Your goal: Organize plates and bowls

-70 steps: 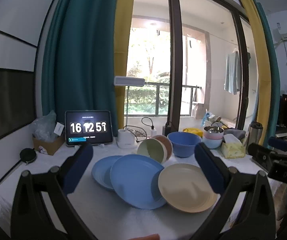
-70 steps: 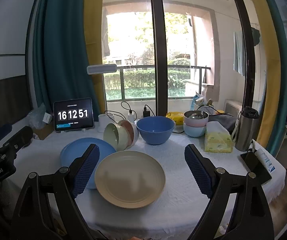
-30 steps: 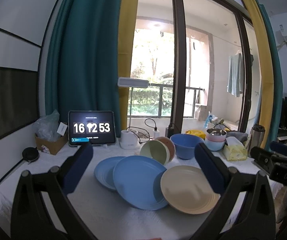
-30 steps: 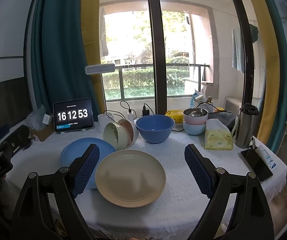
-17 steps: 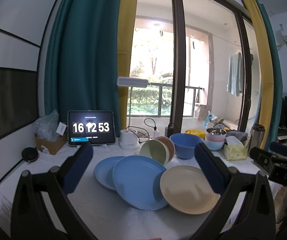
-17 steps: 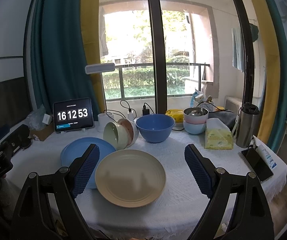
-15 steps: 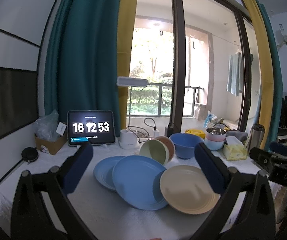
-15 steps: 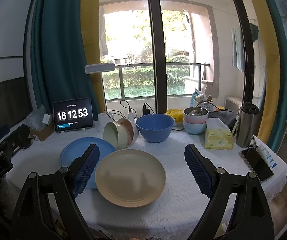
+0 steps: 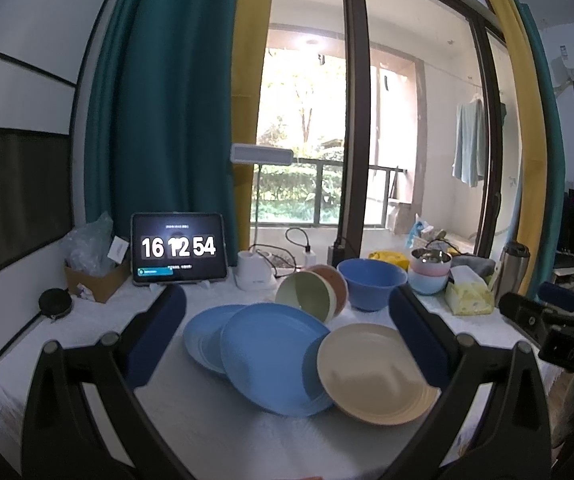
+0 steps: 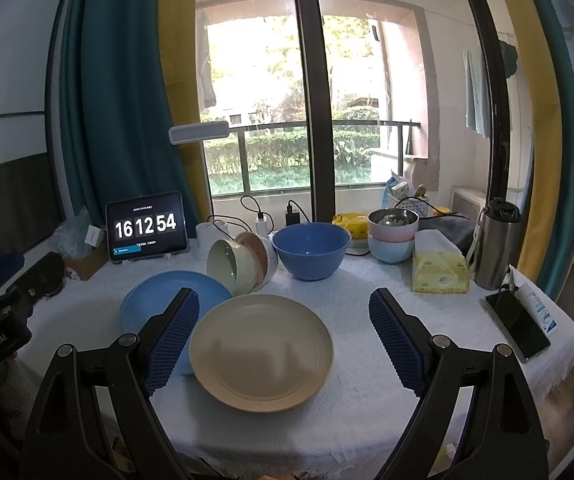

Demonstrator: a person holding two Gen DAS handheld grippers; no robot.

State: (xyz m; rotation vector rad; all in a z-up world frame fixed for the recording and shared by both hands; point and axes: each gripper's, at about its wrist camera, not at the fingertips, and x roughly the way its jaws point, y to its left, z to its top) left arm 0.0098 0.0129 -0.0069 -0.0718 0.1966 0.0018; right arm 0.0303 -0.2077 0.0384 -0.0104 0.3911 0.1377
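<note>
Both grippers hang above the near edge of the table [image 10: 427, 360] with nothing between their fingers. The right gripper [image 10: 283, 340] is wide open and frames the beige plate [image 10: 261, 346]. The left gripper [image 9: 287, 340] is also wide open, over the blue plates.

The beige plate lies flat near the near edge of the table, face up. It is round, so it has no long axis, and it opens upward. It looks like light, stiff plastic or bamboo fibre with a smooth, perhaps slippery surface; I judge that it will not break easily. The best place to hold it is probably the thin rim, one finger above and one below, at the side nearest the gripper.

Its left edge overlaps the large blue plate [image 9: 275, 364], which in turn lies partly on a smaller blue plate [image 9: 203, 340] toward the left side of the table. These seem equally light and stiff. Because they overlap, their raised edges give room for a finger.

Farther in, near the middle of the table, a green bowl [image 10: 231, 266] and a pink bowl [image 10: 257, 256] are nested and tipped on their side, mouths pointing toward the near left corner. Next to them on the right a blue bowl [image 10: 311, 250] stands upright. The bowl walls are thin, so a grip over the rim should do.

At the far edge stands a tablet clock [image 10: 147, 226].
</note>
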